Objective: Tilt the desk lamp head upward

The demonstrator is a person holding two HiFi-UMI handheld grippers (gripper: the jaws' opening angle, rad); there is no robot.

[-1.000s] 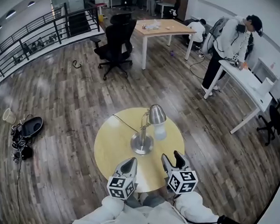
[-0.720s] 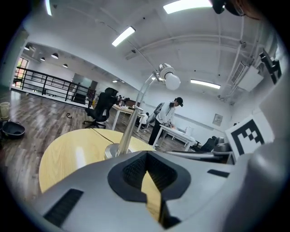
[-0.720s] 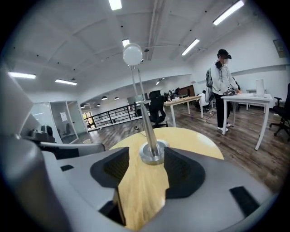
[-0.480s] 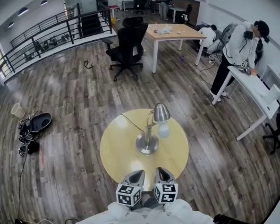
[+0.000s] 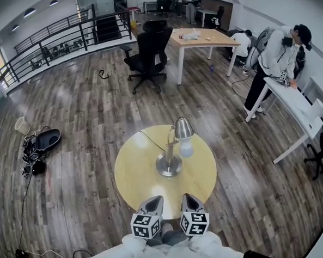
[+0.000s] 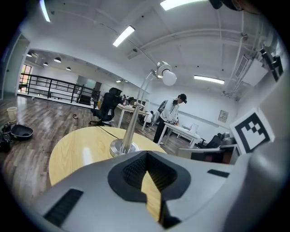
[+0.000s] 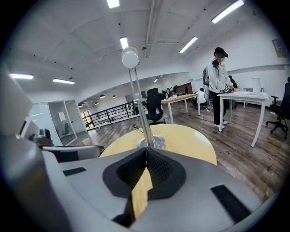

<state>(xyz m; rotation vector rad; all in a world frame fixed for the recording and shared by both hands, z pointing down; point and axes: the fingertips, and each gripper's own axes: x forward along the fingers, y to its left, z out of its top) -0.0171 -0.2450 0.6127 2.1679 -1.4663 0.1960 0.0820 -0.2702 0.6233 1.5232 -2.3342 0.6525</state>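
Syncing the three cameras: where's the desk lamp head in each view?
Head view: desk lamp head just above centre, over the far half of the round table.
Left gripper view: upper middle, up and right of the stem.
Right gripper view: upper left of centre, atop the stem.
Shared landmark: the lamp's round base.

One desk lamp [image 5: 169, 164] is standing on one round table [image 5: 136, 177]. Near, two grippers are showing: the left gripper [image 5: 154, 200] and the right gripper [image 5: 187, 197]. Far away, one black office chair [image 5: 150, 45] is standing, and at the right one person [image 5: 273, 58] is standing.
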